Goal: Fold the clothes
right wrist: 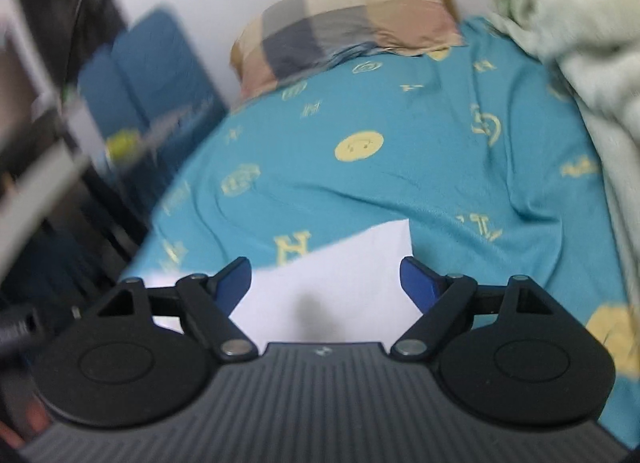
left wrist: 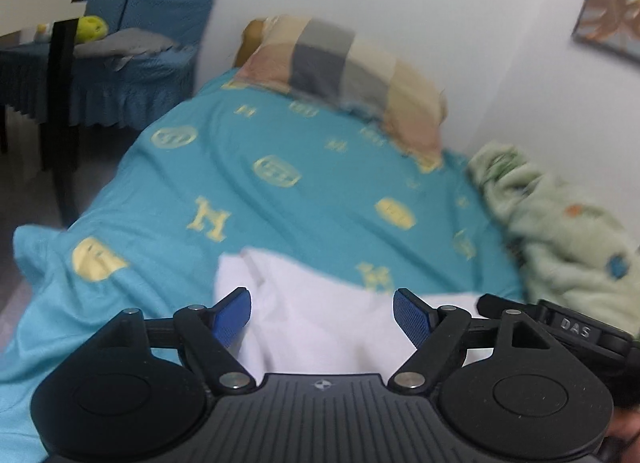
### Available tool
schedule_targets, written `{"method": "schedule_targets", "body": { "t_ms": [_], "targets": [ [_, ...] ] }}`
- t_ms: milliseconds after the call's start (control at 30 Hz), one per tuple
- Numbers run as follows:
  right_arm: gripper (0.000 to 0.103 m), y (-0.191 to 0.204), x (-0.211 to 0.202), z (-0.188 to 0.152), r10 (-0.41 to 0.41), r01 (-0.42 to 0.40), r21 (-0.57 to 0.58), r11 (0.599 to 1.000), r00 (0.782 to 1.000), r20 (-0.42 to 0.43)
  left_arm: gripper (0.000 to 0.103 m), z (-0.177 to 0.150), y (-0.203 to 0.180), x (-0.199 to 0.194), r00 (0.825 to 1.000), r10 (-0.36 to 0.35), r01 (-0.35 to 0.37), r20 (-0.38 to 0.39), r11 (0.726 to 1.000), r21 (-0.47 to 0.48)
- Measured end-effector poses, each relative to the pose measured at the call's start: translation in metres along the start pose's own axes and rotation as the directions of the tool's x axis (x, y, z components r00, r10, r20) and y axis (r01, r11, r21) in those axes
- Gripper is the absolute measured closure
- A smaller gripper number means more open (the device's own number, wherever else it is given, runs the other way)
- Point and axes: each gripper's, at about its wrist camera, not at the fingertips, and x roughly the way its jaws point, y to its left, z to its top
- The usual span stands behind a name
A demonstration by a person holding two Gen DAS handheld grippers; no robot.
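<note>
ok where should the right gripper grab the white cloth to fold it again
Take the white cloth at its far pointed corner, coming in low from the near side over the teal sheet. That corner lies flat and free, so open fingers can straddle its edge.

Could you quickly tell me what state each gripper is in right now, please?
Left gripper: open, holding nothing; the white garment lies below its fingers.
Right gripper: open, holding nothing, above the same white garment.

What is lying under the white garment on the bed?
The white garment lies on the teal bedsheet with yellow prints. Whatever is beneath the garment's middle is covered, so I cannot tell.
</note>
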Motion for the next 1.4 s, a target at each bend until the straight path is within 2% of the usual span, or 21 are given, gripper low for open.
{"method": "schedule_targets", "body": {
  "t_ms": [100, 133, 267, 467, 567, 700, 800, 900, 1033, 1167, 1267, 1333, 1400],
  "targets": [
    [0.028, 0.000, 0.017, -0.012, -0.012, 0.007, -0.066, 0.998, 0.997, -0.072, 0.025, -0.007, 0.008, 0.020, 0.996, 0.062, -0.061, -0.061, 0.998, 0.019],
    [0.028, 0.001, 0.021, -0.017, -0.017, 0.010, -0.087, 0.996, 0.996, -0.083, 0.029, -0.009, 0.011, 0.028, 0.993, 0.082, -0.079, -0.085, 0.996, 0.030],
    [0.028, 0.008, 0.021, -0.024, -0.038, 0.025, -0.145, 0.989, 0.996, -0.085, 0.030, -0.014, 0.018, 0.036, 0.990, 0.091, -0.088, -0.108, 0.996, 0.028],
    [0.029, 0.017, -0.009, -0.015, -0.024, 0.020, -0.130, 0.991, 0.999, -0.026, 0.030, -0.016, 0.007, -0.005, 0.997, 0.063, -0.060, -0.050, 0.997, 0.045],
    [0.029, 0.021, -0.031, -0.018, -0.020, 0.015, -0.108, 0.994, 0.999, -0.042, 0.030, -0.025, -0.004, -0.036, 0.998, 0.048, -0.046, -0.030, 0.997, 0.067],
    [0.028, 0.022, -0.048, -0.030, -0.044, 0.031, -0.130, 0.991, 0.995, -0.091, 0.030, -0.041, -0.021, -0.063, 0.997, 0.057, -0.051, -0.049, 0.992, 0.114],
    [0.029, 0.023, -0.039, -0.041, -0.067, 0.042, -0.164, 0.986, 0.986, -0.153, 0.030, -0.053, -0.030, -0.058, 0.993, 0.068, -0.052, -0.097, 0.986, 0.156],
    [0.030, 0.021, -0.025, -0.050, -0.073, 0.040, -0.160, 0.986, 0.975, -0.208, 0.030, -0.061, -0.032, -0.042, 0.986, 0.106, -0.082, -0.131, 0.980, 0.182],
    [0.030, 0.021, -0.028, -0.051, -0.072, 0.040, -0.154, 0.987, 0.976, -0.206, 0.030, -0.064, -0.030, -0.040, 0.984, 0.113, -0.086, -0.139, 0.980, 0.181],
    [0.030, 0.027, -0.043, -0.048, -0.066, 0.039, -0.152, 0.988, 0.982, -0.176, 0.030, -0.063, -0.028, -0.048, 0.985, 0.109, -0.087, -0.137, 0.984, 0.153],
    [0.030, 0.032, -0.060, -0.045, -0.057, 0.036, -0.144, 0.989, 0.988, -0.143, 0.029, -0.062, -0.023, -0.062, 0.986, 0.085, -0.073, -0.146, 0.993, 0.091],
    [0.030, 0.032, -0.072, -0.043, -0.041, 0.027, -0.116, 0.993, 0.991, -0.127, 0.025, -0.061, -0.016, -0.075, 0.985, 0.041, -0.043, -0.167, 0.999, -0.007],
    [0.030, 0.029, -0.082, -0.042, -0.023, 0.015, -0.070, 0.997, 0.993, -0.118, 0.022, -0.062, -0.005, -0.087, 0.979, -0.027, -0.003, -0.200, 0.989, -0.150]
  ]
}}
